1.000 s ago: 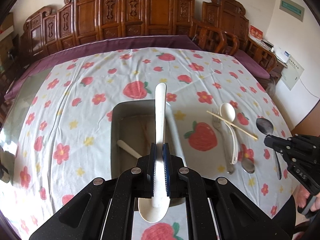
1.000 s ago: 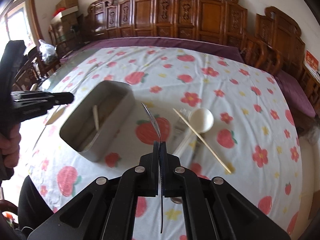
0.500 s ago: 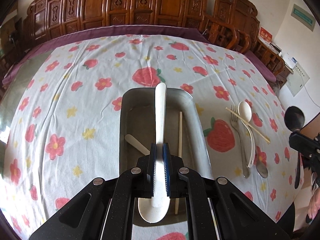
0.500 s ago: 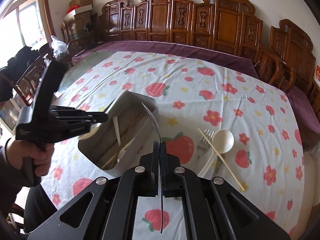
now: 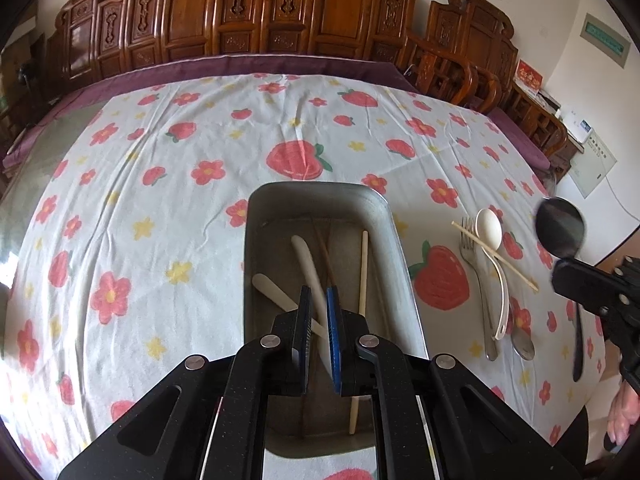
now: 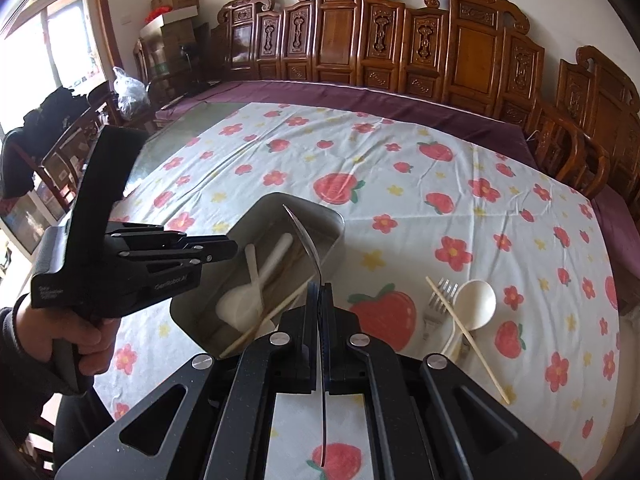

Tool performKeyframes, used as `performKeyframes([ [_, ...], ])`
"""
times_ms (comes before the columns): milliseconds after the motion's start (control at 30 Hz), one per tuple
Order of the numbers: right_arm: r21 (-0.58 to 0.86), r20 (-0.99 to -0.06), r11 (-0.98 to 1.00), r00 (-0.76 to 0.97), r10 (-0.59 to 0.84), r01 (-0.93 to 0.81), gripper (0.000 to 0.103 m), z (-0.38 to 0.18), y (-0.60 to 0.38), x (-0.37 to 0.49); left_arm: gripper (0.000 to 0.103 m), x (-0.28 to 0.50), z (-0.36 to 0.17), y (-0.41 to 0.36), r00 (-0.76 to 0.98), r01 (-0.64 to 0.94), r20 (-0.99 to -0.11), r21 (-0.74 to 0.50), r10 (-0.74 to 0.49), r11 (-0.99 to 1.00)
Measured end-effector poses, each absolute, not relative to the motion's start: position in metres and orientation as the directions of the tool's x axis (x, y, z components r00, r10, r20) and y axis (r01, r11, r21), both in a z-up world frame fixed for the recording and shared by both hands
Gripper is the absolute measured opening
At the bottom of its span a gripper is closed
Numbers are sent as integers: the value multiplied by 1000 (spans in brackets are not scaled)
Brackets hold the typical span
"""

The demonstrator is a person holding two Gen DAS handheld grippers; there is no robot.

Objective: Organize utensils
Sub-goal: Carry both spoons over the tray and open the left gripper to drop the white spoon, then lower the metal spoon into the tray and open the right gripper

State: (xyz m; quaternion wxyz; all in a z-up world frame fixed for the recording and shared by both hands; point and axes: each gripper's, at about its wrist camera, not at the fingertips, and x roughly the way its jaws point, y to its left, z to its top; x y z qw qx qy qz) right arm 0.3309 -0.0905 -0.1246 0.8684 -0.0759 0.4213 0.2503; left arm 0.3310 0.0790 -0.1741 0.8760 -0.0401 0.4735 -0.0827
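Our left claw (image 5: 318, 312) hangs over the metal tray (image 5: 394, 240) with its pads parted and nothing between them; our right claw (image 6: 320, 300) is clenched on the handle of a metal spoon (image 6: 306, 236), whose bowl points up over the tray's near rim. The tray sits on the bench, which is covered by a strawberry-print cloth (image 5: 160, 184). Inside the tray lie two white spoons (image 5: 308, 264), crossed over each other, and one pale chopstick (image 5: 363, 272); a darker stick beside them cannot be identified. Still on the cloth to the right of the tray, well apart from it, are a fork (image 6: 438, 300), a white ladle-shaped spoon (image 6: 474, 300) and a second chopstick (image 6: 466, 328) laid diagonally across both. In the left wrist view the handle end of a further metal utensil (image 5: 522, 344) shows beside the ladle-shaped spoon. Carved wooden chairs (image 6: 460, 48) line the far edge of the bench. Cardboard boxes (image 6: 176, 0) are stacked near the window. The left claw body carries small white lettering, too small to read reliably.
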Motion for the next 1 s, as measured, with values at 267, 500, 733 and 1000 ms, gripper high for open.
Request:
performKeyframes([
  [267, 137, -761, 844, 490, 425, -518, 2, -129, -63, 347, 7, 311, -160, 102, 567, 90, -808, -136, -163, 987],
  [500, 198, -754, 820, 451, 478, -537, 3, -134, -26, 362, 7, 294, -149, 131, 593, 53, -794, -130, -136, 990],
  [733, 251, -763, 812, 408, 501, -526, 3, -149, 1, 376, 7, 285, -152, 153, 594, 26, -797, -121, -113, 992],
  [1000, 298, -780, 825, 376, 500, -480, 3, -170, 13, 393, 7, 278, -155, 166, 601, 2, -793, -128, -103, 992],
])
